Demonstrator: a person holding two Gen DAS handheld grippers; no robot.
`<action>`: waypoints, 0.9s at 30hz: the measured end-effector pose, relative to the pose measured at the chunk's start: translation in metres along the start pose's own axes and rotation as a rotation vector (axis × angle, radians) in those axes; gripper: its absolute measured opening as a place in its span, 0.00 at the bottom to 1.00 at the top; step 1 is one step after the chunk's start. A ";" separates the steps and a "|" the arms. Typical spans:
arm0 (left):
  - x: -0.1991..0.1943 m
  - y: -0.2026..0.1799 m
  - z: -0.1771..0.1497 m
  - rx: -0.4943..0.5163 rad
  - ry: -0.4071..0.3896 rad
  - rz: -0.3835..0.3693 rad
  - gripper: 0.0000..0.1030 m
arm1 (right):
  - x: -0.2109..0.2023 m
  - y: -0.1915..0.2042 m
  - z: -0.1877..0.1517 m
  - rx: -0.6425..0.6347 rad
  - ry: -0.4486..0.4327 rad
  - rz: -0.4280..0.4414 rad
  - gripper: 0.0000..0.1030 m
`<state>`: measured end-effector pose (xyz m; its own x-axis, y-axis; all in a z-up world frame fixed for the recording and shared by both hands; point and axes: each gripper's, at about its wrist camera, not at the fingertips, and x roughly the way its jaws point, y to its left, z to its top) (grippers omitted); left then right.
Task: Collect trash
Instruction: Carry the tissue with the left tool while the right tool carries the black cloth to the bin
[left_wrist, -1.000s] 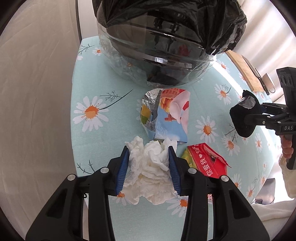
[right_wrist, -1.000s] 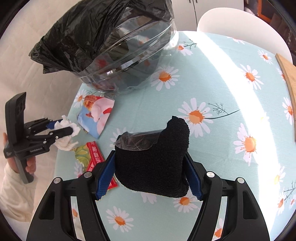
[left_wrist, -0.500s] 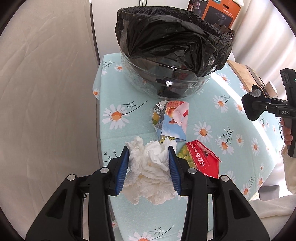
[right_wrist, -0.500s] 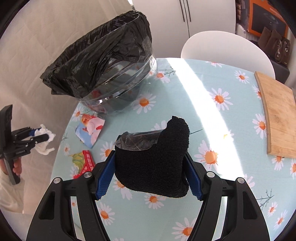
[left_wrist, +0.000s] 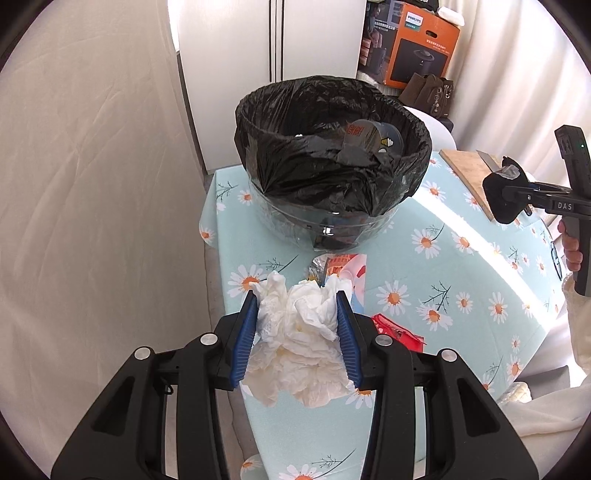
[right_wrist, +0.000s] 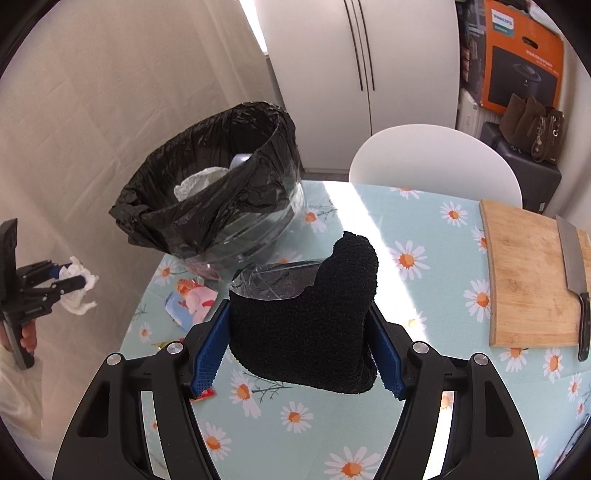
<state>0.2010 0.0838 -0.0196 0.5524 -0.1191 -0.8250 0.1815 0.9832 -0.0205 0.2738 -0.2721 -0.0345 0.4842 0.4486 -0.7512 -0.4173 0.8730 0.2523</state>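
Tissue (left_wrist: 299, 332), white and crumpled, sits pinched between the blue pads of the left gripper (left_wrist: 300, 314), held above the table (left_wrist: 424, 280) edge. Right gripper (right_wrist: 300, 328) clamps a black sock (right_wrist: 314, 325) over the daisy cloth. Bin (left_wrist: 332, 173), lined with a black bag, stands beyond both, open-topped. Two wrappers (left_wrist: 347, 266) (left_wrist: 397, 328) lie on the table just below the tissue. Cutting board (right_wrist: 532, 273) and knife (right_wrist: 574, 273) lie far right.

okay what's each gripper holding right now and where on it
The left gripper clamps a crumpled white tissue across its middle. The right gripper squeezes a black fuzzy sock by its two sides.
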 end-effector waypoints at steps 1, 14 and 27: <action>-0.003 0.000 0.004 0.005 -0.012 0.007 0.41 | -0.005 0.003 0.004 -0.004 -0.015 0.003 0.63; -0.019 0.014 0.070 0.085 -0.117 -0.034 0.41 | -0.031 0.047 0.060 -0.089 -0.112 -0.001 0.63; 0.009 0.011 0.128 0.189 -0.155 -0.152 0.41 | 0.004 0.079 0.114 -0.166 -0.097 -0.008 0.63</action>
<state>0.3124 0.0762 0.0450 0.6224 -0.2969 -0.7242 0.4122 0.9109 -0.0193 0.3303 -0.1790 0.0516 0.5562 0.4652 -0.6886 -0.5302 0.8367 0.1370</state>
